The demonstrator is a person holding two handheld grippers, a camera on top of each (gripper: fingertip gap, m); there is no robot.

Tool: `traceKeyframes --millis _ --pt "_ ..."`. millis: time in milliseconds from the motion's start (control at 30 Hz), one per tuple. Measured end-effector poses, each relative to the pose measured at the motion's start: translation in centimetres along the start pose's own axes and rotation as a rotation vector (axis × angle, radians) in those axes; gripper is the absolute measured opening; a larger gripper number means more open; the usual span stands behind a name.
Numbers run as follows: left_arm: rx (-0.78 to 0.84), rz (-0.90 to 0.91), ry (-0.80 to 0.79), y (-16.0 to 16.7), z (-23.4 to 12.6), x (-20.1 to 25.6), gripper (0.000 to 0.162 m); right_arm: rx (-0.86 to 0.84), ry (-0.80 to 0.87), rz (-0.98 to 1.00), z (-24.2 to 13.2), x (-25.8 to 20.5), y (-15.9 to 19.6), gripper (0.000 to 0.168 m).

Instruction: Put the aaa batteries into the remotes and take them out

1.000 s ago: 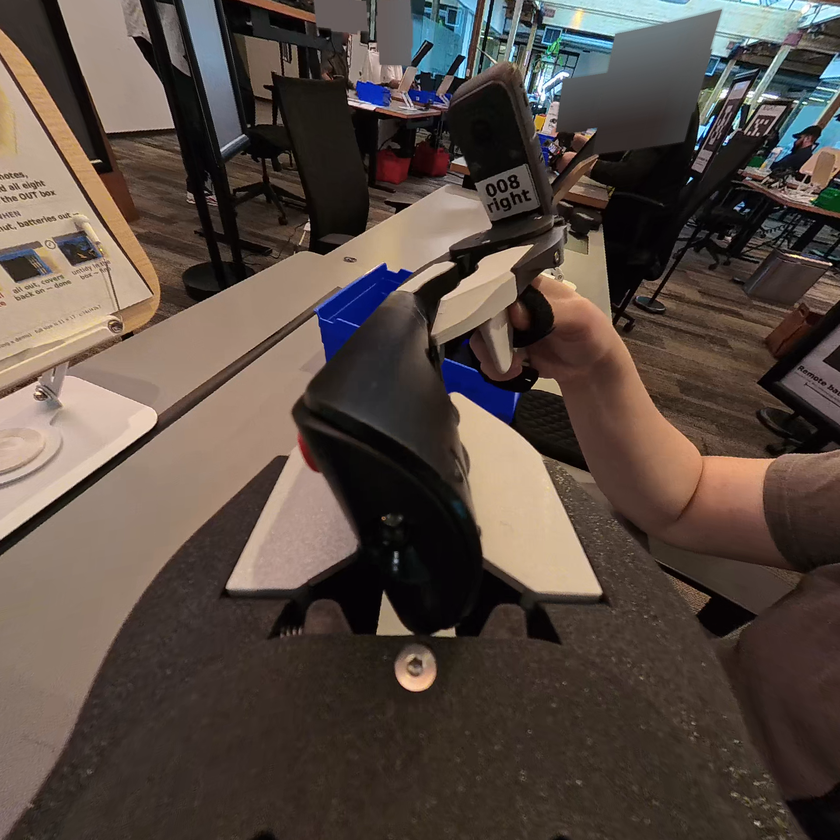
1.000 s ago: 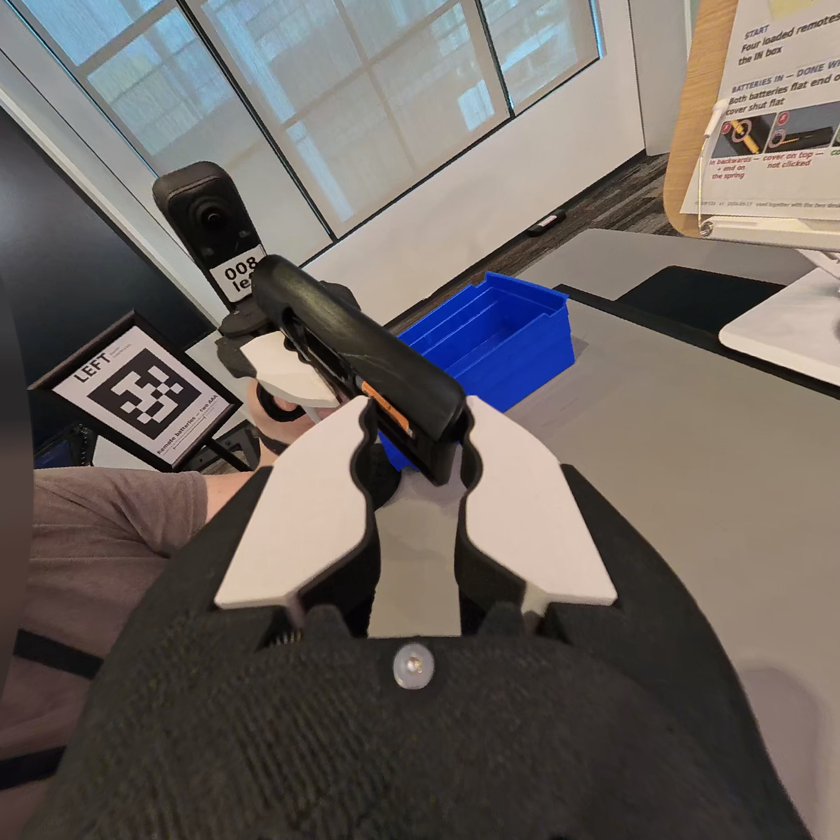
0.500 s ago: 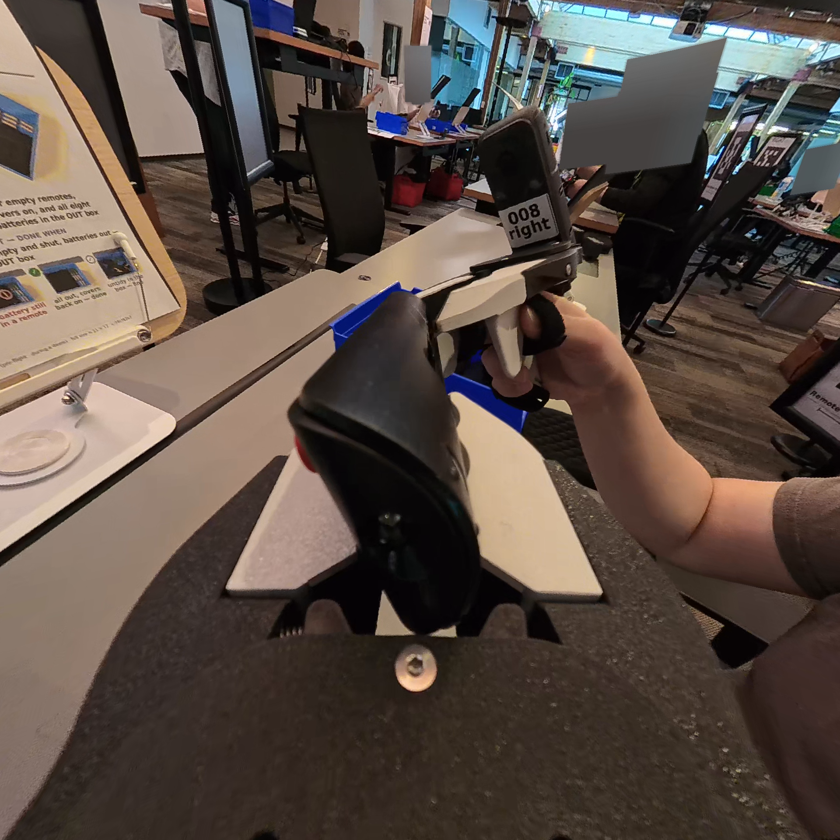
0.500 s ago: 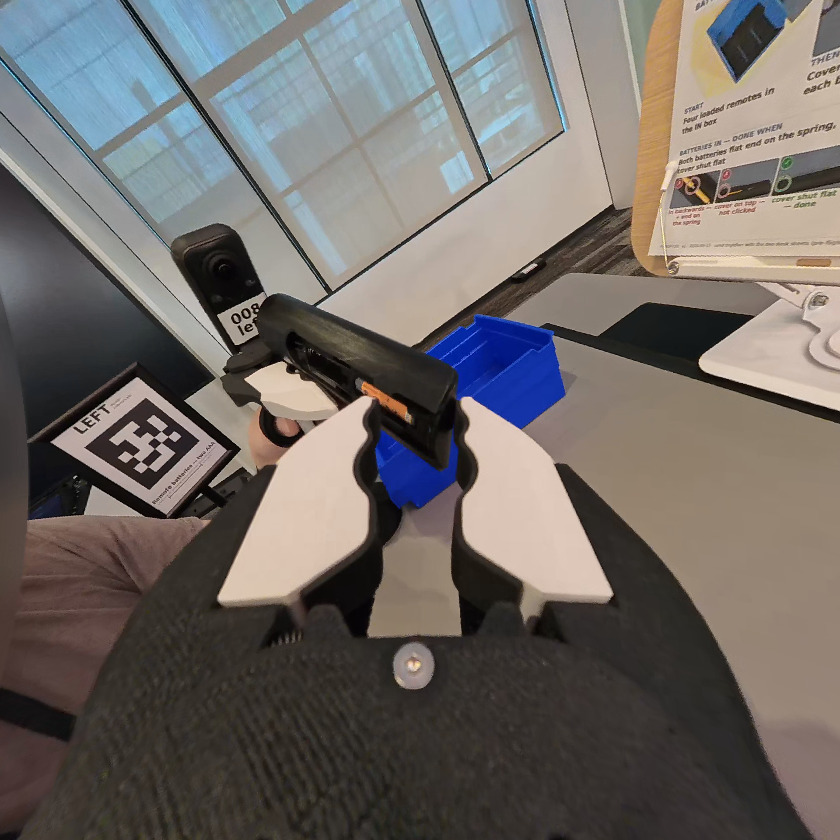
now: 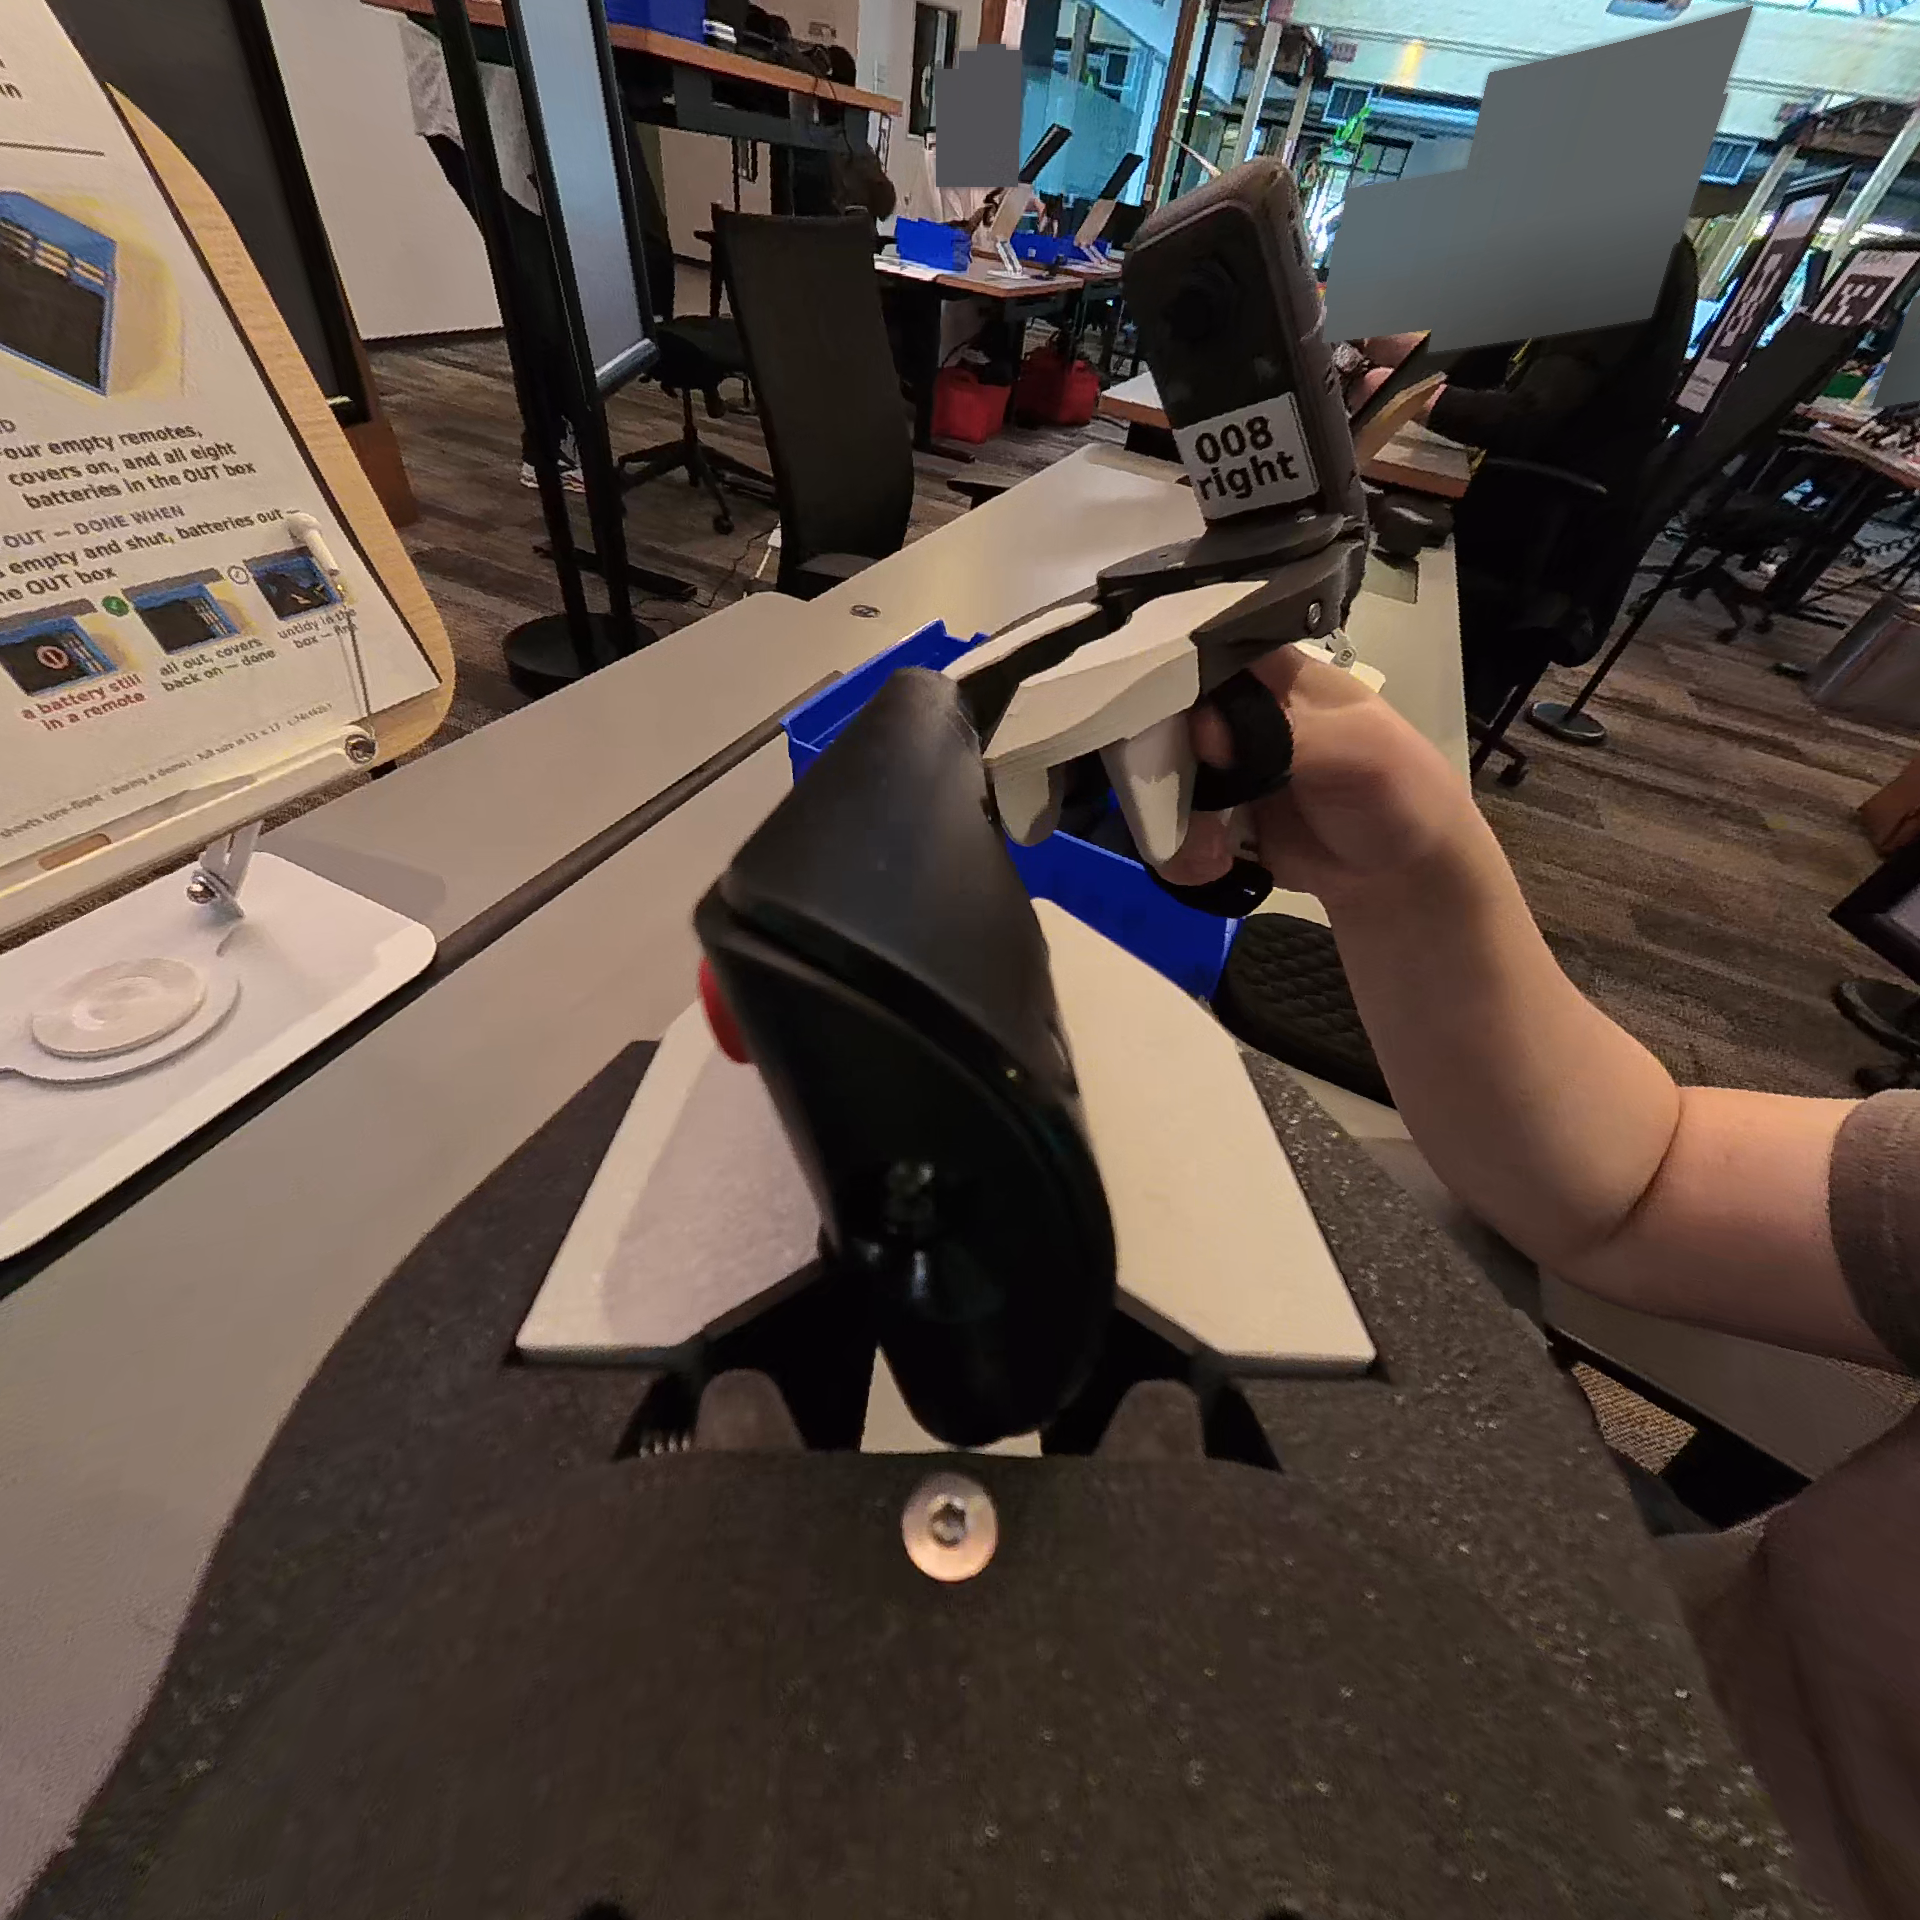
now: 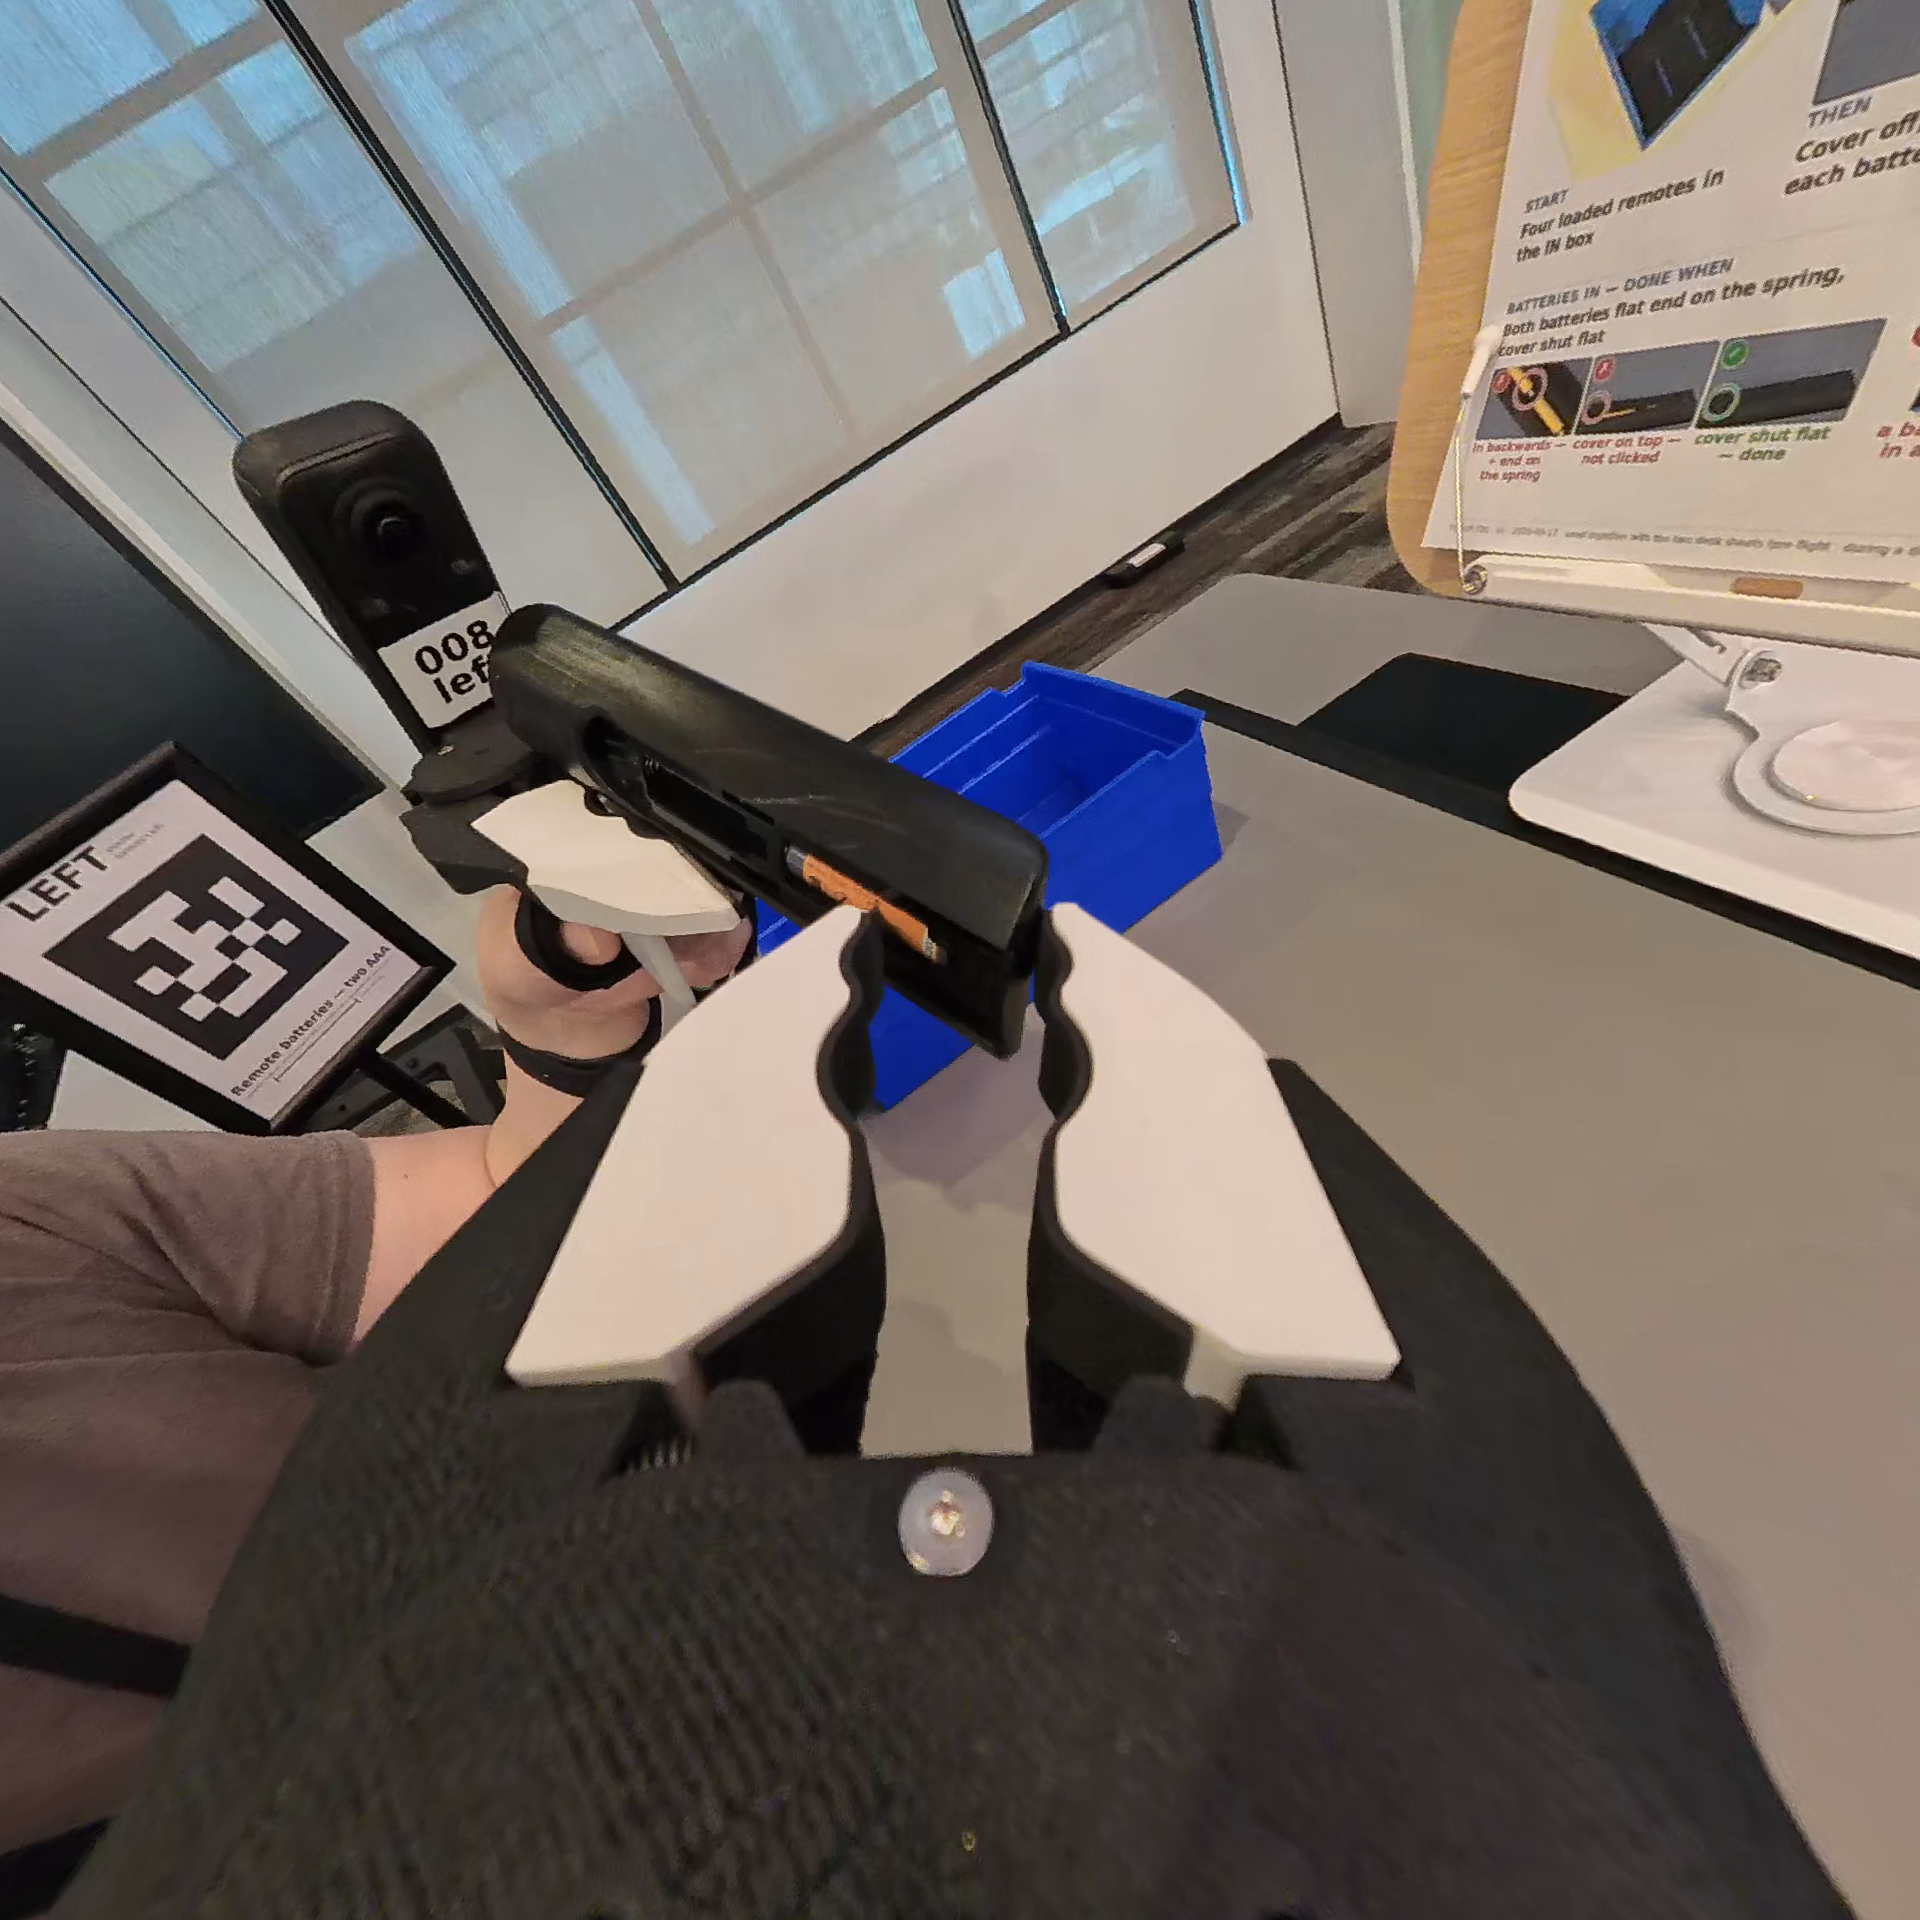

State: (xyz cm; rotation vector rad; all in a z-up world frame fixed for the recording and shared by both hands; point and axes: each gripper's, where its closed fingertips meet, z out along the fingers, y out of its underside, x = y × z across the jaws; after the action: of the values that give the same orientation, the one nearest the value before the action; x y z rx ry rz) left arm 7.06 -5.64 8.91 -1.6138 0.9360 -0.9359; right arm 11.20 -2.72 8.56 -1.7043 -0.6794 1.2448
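Observation:
A black remote (image 5: 914, 1039) is held in the air between both grippers. My left gripper (image 5: 883, 987) is shut on one end of it. In the right wrist view the remote (image 6: 790, 779) lies across with its battery bay open toward me. An orange AAA battery (image 6: 868, 906) sits in the near end of the bay, and the rest of the bay looks empty. My right gripper (image 6: 951, 935) has its fingertips closed on the remote's near end, beside the battery. The right gripper also shows in the left wrist view (image 5: 1039, 686).
A blue bin (image 6: 1091, 790) stands on the grey table (image 6: 1507, 1091) behind the remote and looks empty; it also shows in the left wrist view (image 5: 1132, 914). An instruction sign on a white stand (image 5: 156, 997) is at the table's side. A framed marker sign (image 6: 197, 945) stands off the table.
The remote has levelled out and slid back from deep between the right fingers to their tips. Both grippers have lifted slightly and keep their hold.

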Motion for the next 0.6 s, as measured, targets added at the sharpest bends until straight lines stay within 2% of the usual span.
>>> traceKeyframes --millis 267,600 --pt "0.012 -0.049 0.079 -0.5 -0.9 0.4 0.020 -0.016 -0.095 -0.001 -0.2 -1.2 -0.1 0.023" --pt "-0.014 -0.029 0.075 -0.3 -1.2 0.4 0.021 -0.041 -0.110 0.008 -0.1 -1.3 0.2 0.022"
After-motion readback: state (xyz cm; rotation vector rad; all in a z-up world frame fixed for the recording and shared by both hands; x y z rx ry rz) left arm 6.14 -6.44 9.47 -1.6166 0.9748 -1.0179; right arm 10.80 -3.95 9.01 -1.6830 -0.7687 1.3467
